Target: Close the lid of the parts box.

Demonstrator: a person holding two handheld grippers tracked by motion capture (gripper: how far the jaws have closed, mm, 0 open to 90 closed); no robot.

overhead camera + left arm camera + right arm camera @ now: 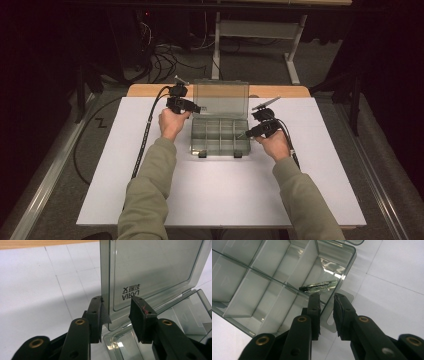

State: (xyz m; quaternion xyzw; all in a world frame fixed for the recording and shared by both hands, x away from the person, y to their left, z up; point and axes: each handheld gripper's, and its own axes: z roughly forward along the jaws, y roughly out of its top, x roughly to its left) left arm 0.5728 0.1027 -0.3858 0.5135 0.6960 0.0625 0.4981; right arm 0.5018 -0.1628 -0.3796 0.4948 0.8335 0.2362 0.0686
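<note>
While hinged upright at the back of the clear compartment box (pixel 220 137), caught the lid (pixel 220 100) by its left edge between the left gripper (pixel 117 300) fingers, held apart, one to each side, neither pressing. Sat mid-desk (pixel 150 200), long axis across, between both hands. Straddled the box's right wall with the right gripper (pixel 326 295) fingers, narrowly apart; could not tell whether pinching. Found the compartments (pixel 249 293) seemingly empty

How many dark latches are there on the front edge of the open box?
2. The left latch and the right latch both sit on the front edge of the box, nearest the person. None seems hidden.
</note>
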